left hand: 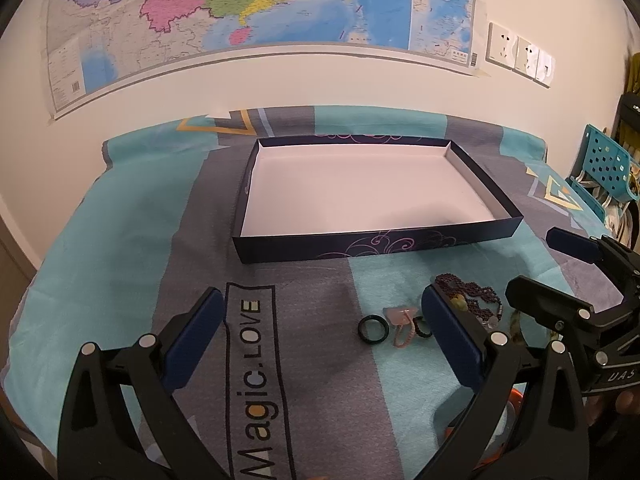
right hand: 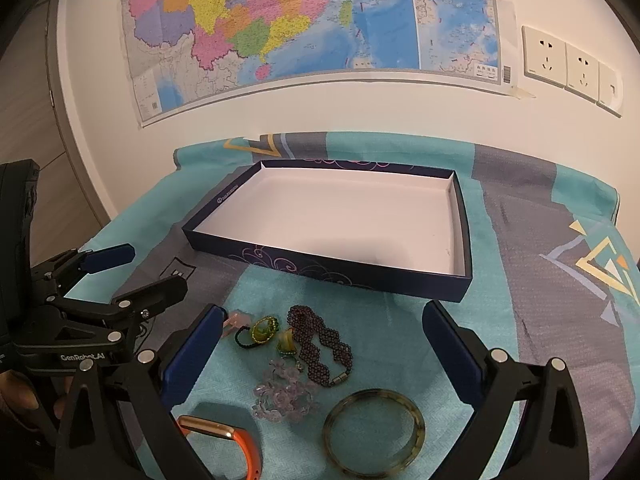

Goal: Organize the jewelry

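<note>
The shallow dark-blue cardboard box with a white inside (right hand: 340, 216) sits open on my teal-and-grey patterned cloth (left hand: 120, 248), its floor bare, with the coloured wall map (right hand: 304, 20) and the white wall sockets (right hand: 568, 64) behind it. All the jewelry lies on the cloth in front of the box's near wall: a dark purple beaded bracelet with a metal clasp (right hand: 320, 344), a small green-and-yellow stone ring (right hand: 262, 330), a clear pale-pink crystal flower piece (right hand: 286, 398), a mottled olive translucent bangle (right hand: 374, 432), an orange wristband with a gold edge (right hand: 236, 444), and, further left, a dark green ring (left hand: 373, 330) beside a pale pink pendant (left hand: 402, 316). My left gripper (left hand: 320, 340) hangs low over the cloth with its blue-padded fingers spread wide, holding nothing; its right finger (left hand: 448, 340) hides part of the pile. My right gripper (right hand: 320, 356) hovers directly over the beaded bracelet, fingers likewise well apart and clear of every piece. The two tools sit close together, side by side, both aimed at the box.
</note>
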Motion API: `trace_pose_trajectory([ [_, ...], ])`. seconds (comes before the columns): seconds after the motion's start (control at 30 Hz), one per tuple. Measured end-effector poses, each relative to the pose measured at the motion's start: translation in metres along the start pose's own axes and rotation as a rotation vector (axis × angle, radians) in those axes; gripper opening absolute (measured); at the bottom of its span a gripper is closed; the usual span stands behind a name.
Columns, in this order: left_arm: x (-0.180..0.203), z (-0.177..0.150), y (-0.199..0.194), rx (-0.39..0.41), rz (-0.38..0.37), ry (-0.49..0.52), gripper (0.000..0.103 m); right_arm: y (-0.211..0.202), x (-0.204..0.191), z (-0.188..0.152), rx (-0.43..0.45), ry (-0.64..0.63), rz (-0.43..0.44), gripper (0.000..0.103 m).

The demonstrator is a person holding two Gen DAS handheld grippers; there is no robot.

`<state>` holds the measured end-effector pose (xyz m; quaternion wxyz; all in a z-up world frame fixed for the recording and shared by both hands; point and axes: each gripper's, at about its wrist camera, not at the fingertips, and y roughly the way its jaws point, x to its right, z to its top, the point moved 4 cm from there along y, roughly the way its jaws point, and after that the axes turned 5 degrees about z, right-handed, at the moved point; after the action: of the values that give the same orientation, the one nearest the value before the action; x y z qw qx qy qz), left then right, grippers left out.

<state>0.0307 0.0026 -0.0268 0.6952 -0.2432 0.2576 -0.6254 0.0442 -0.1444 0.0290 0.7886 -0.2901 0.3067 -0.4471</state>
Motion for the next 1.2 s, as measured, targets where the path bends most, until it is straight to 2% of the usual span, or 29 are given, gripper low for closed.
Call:
trace_pose_trajectory([
  [1.2, -0.0028, -0.0009, 0.0004, 0.001, 0.004, -0.005, 0.097, 0.0019, 0.0006, 0.0001, -0.003, 0.001, 0.001, 0.096],
])
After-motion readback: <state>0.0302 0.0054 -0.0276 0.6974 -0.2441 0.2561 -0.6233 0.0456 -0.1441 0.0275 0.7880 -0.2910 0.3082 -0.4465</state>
